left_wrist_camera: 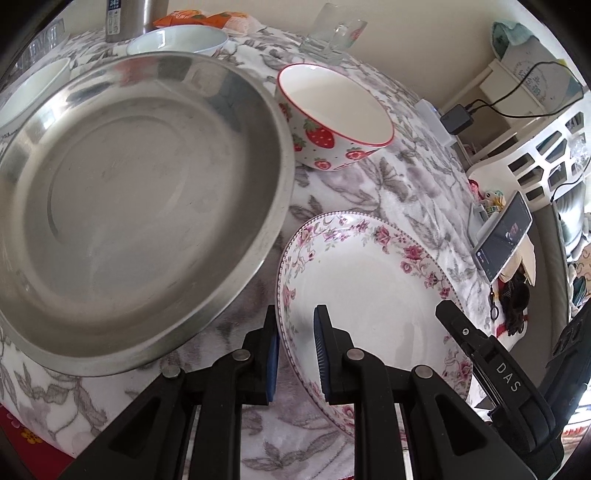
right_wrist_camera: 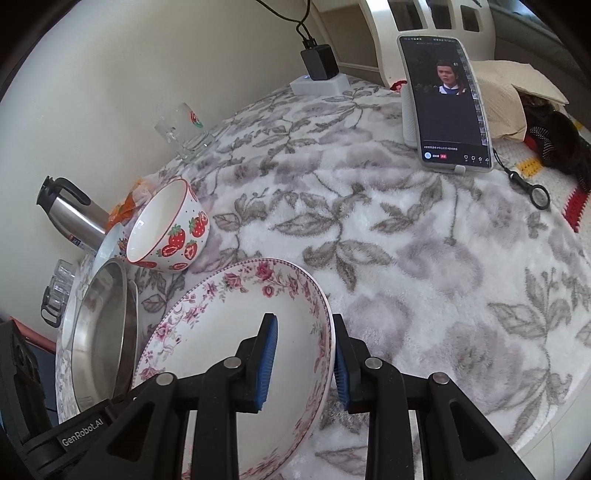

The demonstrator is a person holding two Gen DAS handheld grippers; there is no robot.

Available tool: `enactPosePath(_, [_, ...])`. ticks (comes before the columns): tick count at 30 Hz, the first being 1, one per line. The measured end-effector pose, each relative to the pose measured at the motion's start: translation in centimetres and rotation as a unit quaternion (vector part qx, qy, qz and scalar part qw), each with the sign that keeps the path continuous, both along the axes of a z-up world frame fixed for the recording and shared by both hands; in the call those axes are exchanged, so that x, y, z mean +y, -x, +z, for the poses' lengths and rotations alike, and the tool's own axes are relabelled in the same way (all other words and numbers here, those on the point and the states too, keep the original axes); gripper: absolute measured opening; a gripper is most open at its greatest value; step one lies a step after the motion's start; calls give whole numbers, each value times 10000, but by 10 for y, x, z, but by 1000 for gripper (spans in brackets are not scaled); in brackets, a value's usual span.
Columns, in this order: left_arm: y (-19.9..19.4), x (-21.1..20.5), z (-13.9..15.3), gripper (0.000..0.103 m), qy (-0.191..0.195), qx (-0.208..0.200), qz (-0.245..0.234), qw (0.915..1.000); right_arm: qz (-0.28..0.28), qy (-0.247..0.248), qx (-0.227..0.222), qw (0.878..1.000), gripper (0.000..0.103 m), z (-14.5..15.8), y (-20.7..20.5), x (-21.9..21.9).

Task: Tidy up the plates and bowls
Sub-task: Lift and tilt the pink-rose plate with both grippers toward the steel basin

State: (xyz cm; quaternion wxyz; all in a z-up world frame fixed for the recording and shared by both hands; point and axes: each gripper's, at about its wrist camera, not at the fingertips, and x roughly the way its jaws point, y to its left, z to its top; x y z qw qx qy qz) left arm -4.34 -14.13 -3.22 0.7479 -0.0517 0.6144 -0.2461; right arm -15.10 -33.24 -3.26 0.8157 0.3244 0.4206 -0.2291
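Note:
A floral-rimmed white plate (left_wrist_camera: 369,288) lies on the flowered tablecloth; it also shows in the right wrist view (right_wrist_camera: 221,332). My left gripper (left_wrist_camera: 295,354) straddles its left rim, jaws open with a gap on both sides. My right gripper (right_wrist_camera: 303,362) straddles its right rim, also open. A large steel dish (left_wrist_camera: 136,206) sits to the left of the plate, also seen in the right wrist view (right_wrist_camera: 103,332). A strawberry bowl (left_wrist_camera: 332,118) stands behind them, seen too in the right wrist view (right_wrist_camera: 166,225).
White bowls (left_wrist_camera: 177,40) and a steel flask (left_wrist_camera: 125,18) stand at the back, a glass mug (left_wrist_camera: 332,37) beside them. A phone on a stand (right_wrist_camera: 447,103) and a charger block (right_wrist_camera: 319,79) are at the far right of the table.

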Motion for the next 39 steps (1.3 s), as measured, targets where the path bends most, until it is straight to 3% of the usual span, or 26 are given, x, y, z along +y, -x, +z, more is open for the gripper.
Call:
enactPosePath(21, [5, -3, 44, 19, 488, -505, -310, 9970, -300, 255, -649, 9971, 30, 34, 24, 0])
enactPosePath(32, [-11, 26, 70, 19, 777, -758, -28, 9941, 21, 498, -852, 9951, 30, 55, 6, 31])
enactPosePath(39, [-31, 61, 80, 19, 1047, -712, 340, 9914, 317, 569, -953, 9933, 30, 69, -16, 59])
